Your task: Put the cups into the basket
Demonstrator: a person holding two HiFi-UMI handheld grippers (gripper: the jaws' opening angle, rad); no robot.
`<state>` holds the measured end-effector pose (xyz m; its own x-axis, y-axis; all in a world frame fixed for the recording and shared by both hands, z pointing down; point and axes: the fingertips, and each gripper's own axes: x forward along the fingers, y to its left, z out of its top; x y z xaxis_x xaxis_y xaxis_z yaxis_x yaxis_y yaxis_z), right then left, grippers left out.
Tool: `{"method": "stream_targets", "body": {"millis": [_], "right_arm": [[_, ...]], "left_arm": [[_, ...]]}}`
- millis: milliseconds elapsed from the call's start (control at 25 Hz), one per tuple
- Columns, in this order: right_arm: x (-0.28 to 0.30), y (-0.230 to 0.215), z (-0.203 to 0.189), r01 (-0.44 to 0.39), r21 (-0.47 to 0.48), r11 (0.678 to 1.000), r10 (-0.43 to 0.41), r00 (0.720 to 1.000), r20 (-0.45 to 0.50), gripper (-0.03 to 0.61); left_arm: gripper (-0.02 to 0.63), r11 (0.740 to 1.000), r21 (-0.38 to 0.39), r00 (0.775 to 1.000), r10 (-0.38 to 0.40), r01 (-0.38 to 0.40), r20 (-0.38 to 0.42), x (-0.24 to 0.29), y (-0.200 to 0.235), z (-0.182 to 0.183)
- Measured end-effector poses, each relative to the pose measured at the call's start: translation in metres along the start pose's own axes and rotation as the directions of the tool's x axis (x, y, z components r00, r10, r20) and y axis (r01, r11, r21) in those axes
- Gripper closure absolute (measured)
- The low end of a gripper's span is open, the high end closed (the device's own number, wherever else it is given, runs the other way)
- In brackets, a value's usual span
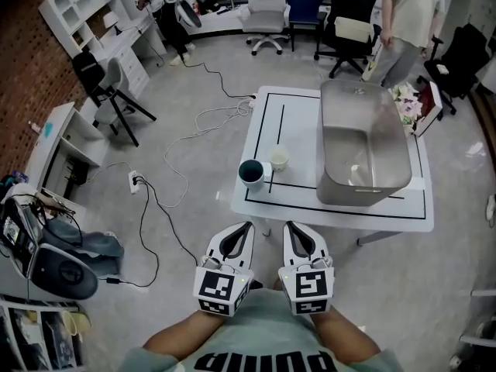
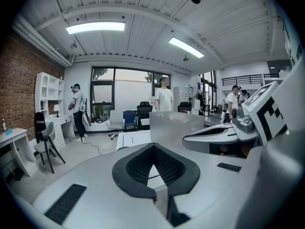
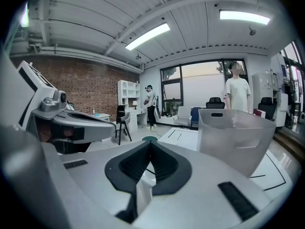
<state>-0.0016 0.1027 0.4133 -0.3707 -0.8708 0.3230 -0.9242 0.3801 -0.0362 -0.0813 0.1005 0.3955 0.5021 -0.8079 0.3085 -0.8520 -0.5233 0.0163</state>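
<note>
A dark teal cup (image 1: 251,173) stands at the front left of the white table (image 1: 294,200), with a small cream cup (image 1: 279,157) right beside it. The grey basket (image 1: 364,142) fills the table's right side. My left gripper (image 1: 249,225) and right gripper (image 1: 287,225) hang side by side just short of the table's front edge, both shut and holding nothing. In the left gripper view the shut left gripper (image 2: 153,147) points at the basket (image 2: 176,125). From the right gripper (image 3: 150,144) I see the teal cup's rim (image 3: 150,139) just past the tips and the basket (image 3: 236,137) to the right.
Cables and a power strip (image 1: 133,181) lie on the floor left of the table. Office chairs (image 1: 266,15) and two people (image 1: 407,14) stand behind it. A box with flowers (image 1: 412,105) sits against the table's right side. A desk and shelves (image 1: 77,10) line the left wall.
</note>
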Motion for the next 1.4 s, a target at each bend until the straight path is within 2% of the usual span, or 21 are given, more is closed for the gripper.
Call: {"method": "stream_targets", "body": {"millis": [320,720,1000,1400], "right_arm": [[0.022,-0.009,-0.007,0.028,0.021,0.999,-0.027,0.999,-0.026,0.569],[0.066,-0.019,0.005,0.122,0.040,0.992,-0.119,0.991,-0.059,0.568],[0.098,-0.021,0.017,0.182,0.029,0.983,-0.179,0.981,-0.079,0.568],[0.129,-0.023,0.033,0.269,0.009,0.963,-0.267,0.959,-0.095,0.568]], "left_arm": [[0.609,1.000,-0.003,1.000,-0.018,0.018,-0.013,0.022,0.016,-0.004],[0.609,0.996,-0.026,0.996,-0.090,0.089,-0.018,0.062,0.057,0.003],[0.609,0.991,-0.039,0.992,-0.126,0.126,-0.008,0.082,0.094,0.011],[0.609,0.978,-0.015,0.978,-0.208,0.209,0.019,0.096,0.130,0.025]]}}
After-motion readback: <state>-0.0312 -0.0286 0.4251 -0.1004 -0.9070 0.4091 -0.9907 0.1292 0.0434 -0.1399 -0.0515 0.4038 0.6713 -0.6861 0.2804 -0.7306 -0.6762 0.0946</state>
